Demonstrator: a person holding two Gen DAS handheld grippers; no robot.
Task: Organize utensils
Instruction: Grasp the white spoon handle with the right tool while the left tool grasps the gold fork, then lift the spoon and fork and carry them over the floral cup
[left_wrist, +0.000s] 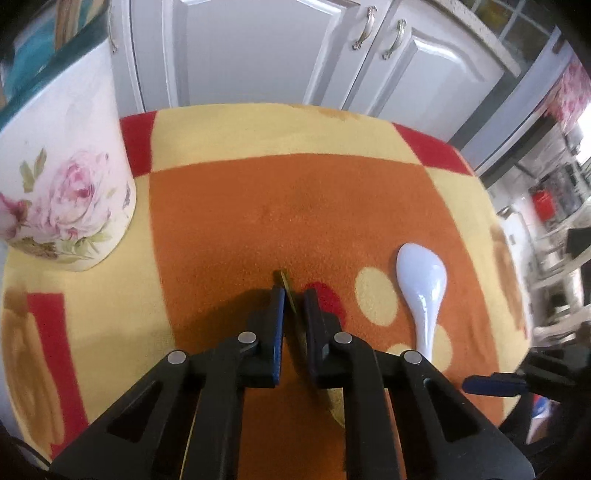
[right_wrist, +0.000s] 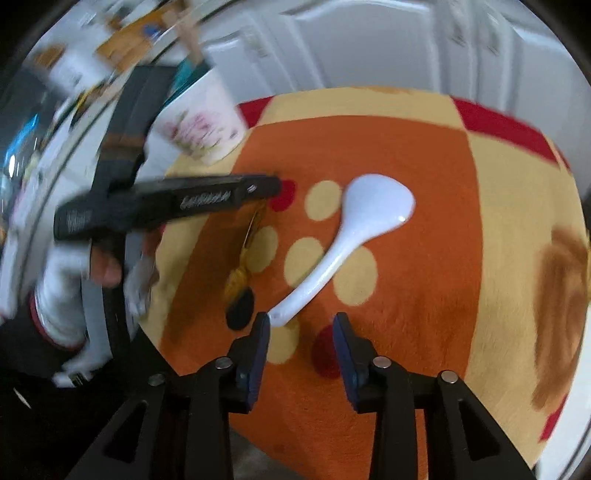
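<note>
Left wrist: floral container beside cloth, white spoon unobstructed.

Materials and finishes: the white spoon is glossy and smooth, like glazed ceramic or hard plastic, with bright highlights on its bowl; the gold spoon looks like polished metal; the cloth covering the counter is matt and fuzzy, a napped textile in orange, cream and red. The floral canister has a smooth, satiny printed surface; the left gripper is matt black plastic with shiny metal pins and blue pads; the cabinet doors are smooth semi-gloss white with metallic handles.
</note>
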